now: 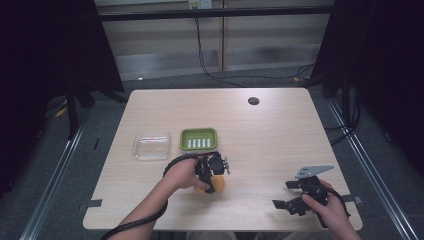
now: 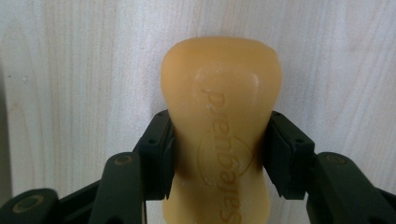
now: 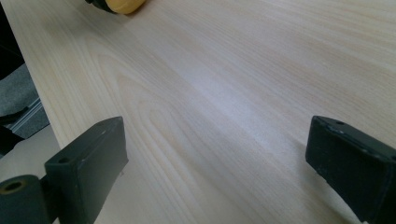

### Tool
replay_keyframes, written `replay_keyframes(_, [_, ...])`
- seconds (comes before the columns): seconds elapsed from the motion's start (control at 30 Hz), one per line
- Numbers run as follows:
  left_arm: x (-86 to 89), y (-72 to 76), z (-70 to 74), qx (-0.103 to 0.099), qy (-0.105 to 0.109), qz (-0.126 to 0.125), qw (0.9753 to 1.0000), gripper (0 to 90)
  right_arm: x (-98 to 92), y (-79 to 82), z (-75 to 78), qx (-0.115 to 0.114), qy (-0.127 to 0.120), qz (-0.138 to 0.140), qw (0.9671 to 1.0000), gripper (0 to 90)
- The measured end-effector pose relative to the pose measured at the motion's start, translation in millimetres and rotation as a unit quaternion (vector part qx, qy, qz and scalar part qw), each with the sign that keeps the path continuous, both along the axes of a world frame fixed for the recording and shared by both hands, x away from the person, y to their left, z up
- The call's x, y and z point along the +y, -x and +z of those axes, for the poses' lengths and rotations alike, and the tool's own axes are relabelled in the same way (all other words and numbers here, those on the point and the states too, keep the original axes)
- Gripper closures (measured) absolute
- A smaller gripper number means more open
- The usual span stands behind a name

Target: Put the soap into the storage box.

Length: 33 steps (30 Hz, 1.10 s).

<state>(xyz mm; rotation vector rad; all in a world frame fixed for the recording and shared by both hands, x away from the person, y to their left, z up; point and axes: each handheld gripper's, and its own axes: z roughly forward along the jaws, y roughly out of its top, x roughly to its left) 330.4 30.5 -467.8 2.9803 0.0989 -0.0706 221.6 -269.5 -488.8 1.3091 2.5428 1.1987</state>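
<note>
Now soap bar [image 2: 219, 135] sits clamped btwn left gripper [image 2: 219, 158] jaws, right gripper [image 3: 217, 158] spread wide.

Left gripper [image 1: 214, 172] over soap [image 1: 218, 184] (orange)

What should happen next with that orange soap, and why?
Probably lift it: the left hand-held gripper is shut on the soap bar, which looks to be still down at the table. The green soap dish sits just beyond, apparently vacant.

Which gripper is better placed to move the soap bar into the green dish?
Left. The left gripper already clamps the soap bar, near the green soap dish. The right gripper is open over bare table.
</note>
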Motion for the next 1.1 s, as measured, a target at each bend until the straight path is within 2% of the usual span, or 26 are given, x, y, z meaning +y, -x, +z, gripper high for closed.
replay_keyframes(0.07, [-0.4, -0.4, 0.5, 0.007, -0.004, 0.010, 0.9999, 49.0, -0.2, 0.0, 0.1, 0.000, 0.000, 0.000, 1.0000, 5.0])
replay_keyframes(0.1, [-0.5, -1.5, 1.6, 0.014, -0.008, 0.006, 0.9999, 49.1, -0.5, -0.2, 0.3, -0.002, 0.000, 0.001, 1.0000, 5.0])
replay_keyframes(0.27, [1.0, -4.1, 8.7, 0.028, -0.005, 0.030, 0.9992, 49.4, -0.9, -0.1, 0.7, -0.002, 0.000, 0.000, 1.0000, 5.1])
replay_keyframes(0.33, [1.6, -5.4, 10.8, 0.030, -0.010, 0.027, 0.9991, 49.4, -0.8, 0.0, 0.4, -0.002, 0.000, -0.001, 1.0000, 5.1])
replay_keyframes(0.47, [4.6, -8.8, 16.5, 0.029, -0.010, 0.038, 0.9988, 49.5, -0.4, 0.0, 1.4, -0.002, -0.001, 0.000, 1.0000, 5.1])
replay_keyframes(0.53, [6.4, -11.4, 19.0, 0.039, -0.006, 0.043, 0.9983, 49.6, -1.1, -0.5, 1.1, -0.005, 0.000, -0.001, 1.0000, 5.1])
replay_keyframes(0.63, [8.2, -14.7, 22.2, 0.040, -0.006, 0.046, 0.9981, 49.6, -1.5, -0.5, 1.0, -0.003, 0.000, 0.000, 1.0000, 5.1])
replay_keyframes(0.7, [9.1, -15.3, 24.2, 0.045, 0.000, 0.062, 0.9971, 49.7, -1.5, -0.5, 1.0, -0.004, 0.000, 0.000, 1.0000, 5.1])
replay_keyframes(0.73, [9.7, -17.0, 26.0, 0.046, -0.002, 0.055, 0.9974, 49.7, -1.3, -0.5, 1.2, -0.005, -0.001, 0.000, 1.0000, 5.1])
replay_keyframes(0.83, [12.0, -21.5, 31.9, 0.055, 0.006, 0.060, 0.9967, 49.8, -0.9, -0.4, 1.1, -0.003, 0.000, -0.001, 1.0000, 5.1])
replay_keyframes(1.1, [15.4, -26.8, 42.0, 0.050, 0.023, 0.084, 0.9950, 49.9, -0.8, -0.6, 1.0, -0.002, -0.001, 0.001, 1.0000, 5.1])
